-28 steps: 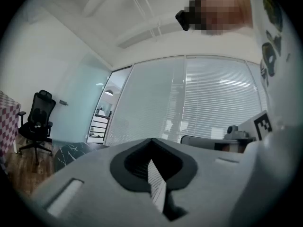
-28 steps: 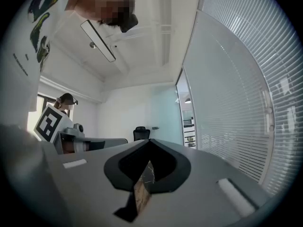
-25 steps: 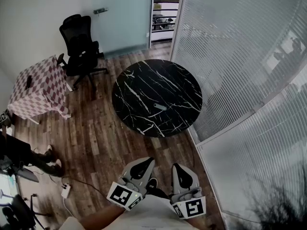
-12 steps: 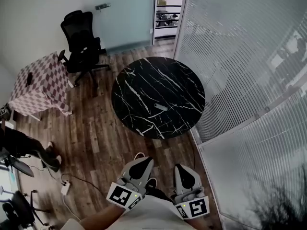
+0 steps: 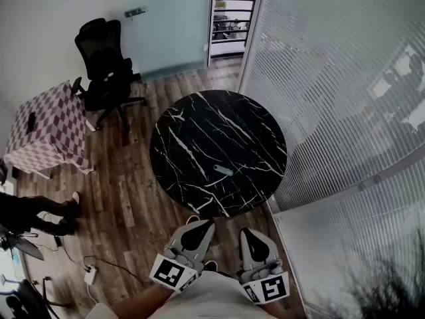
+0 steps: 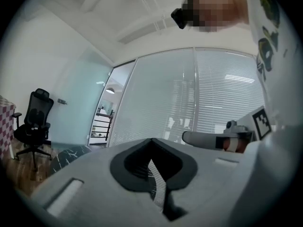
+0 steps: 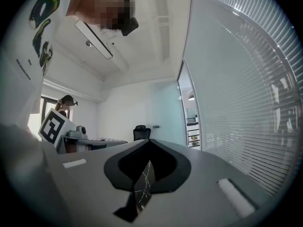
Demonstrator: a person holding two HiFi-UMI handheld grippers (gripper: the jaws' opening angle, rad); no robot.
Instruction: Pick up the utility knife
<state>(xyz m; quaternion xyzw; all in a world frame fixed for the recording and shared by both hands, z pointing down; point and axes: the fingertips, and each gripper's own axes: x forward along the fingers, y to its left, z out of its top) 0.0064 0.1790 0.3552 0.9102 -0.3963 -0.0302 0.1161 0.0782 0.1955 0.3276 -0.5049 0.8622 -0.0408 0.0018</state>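
Observation:
The utility knife, small and light grey, lies on the round black marble table, right of its middle and towards its near edge. Both grippers are held low at the bottom of the head view, short of the table's near edge and apart from the knife. My left gripper is shut with nothing in it, and so is my right gripper. In the left gripper view the left gripper points level at the blinds. In the right gripper view the right gripper points level, a sliver of marble showing through its slit.
A glass wall with blinds runs close along the table's right side. A black office chair and a checkered-cloth table stand at the left. A person's legs and a floor cable with a plug block are at the lower left.
Both grippers have moved forward together towards the round table, still shut. The table's near edge now lies much closer to them. The knife has not moved on the table.

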